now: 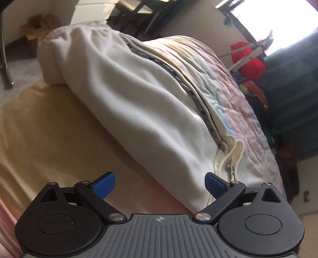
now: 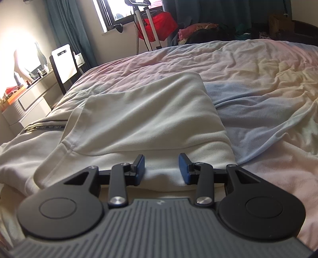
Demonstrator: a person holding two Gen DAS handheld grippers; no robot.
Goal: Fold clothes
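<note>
A white garment (image 1: 139,103) lay on the bed (image 1: 49,129), stretched long and narrow in the left wrist view, with its long axis running from the near right, close to the left gripper (image 1: 160,183), up and away toward the far left, where its bunched, gathered end (image 1: 65,49) hung close to the edge of the mattress. A dark patterned stripe (image 1: 178,79) ran along that same axis on the garment's right side, ending near a cream drawstring (image 1: 236,152) at the near end. The left gripper had its blue fingers (image 1: 104,184) spread wide, holding nothing, the right one just beside the garment's near corner and the left one over the bare yellowish sheet. To the right of the garment lay a pastel quilt (image 1: 234,95). In the right wrist view the same garment (image 2: 147,119) lay flat on the quilt (image 2: 258,79), with a folded upper layer whose far edge pointed toward the window (image 2: 123,12) and whose striped band (image 2: 44,127) showed at the left. The right gripper (image 2: 162,168) sat low at the garment's near edge, its blue fingers (image 2: 183,168) parted with white cloth visible between them; they stood apart rather than pinched, and I could not tell whether they touched the fabric. Beyond the bed stood a white chair (image 2: 64,63) beside a desk (image 2: 25,99), and red cloth (image 2: 159,25) hung near the window.
</note>
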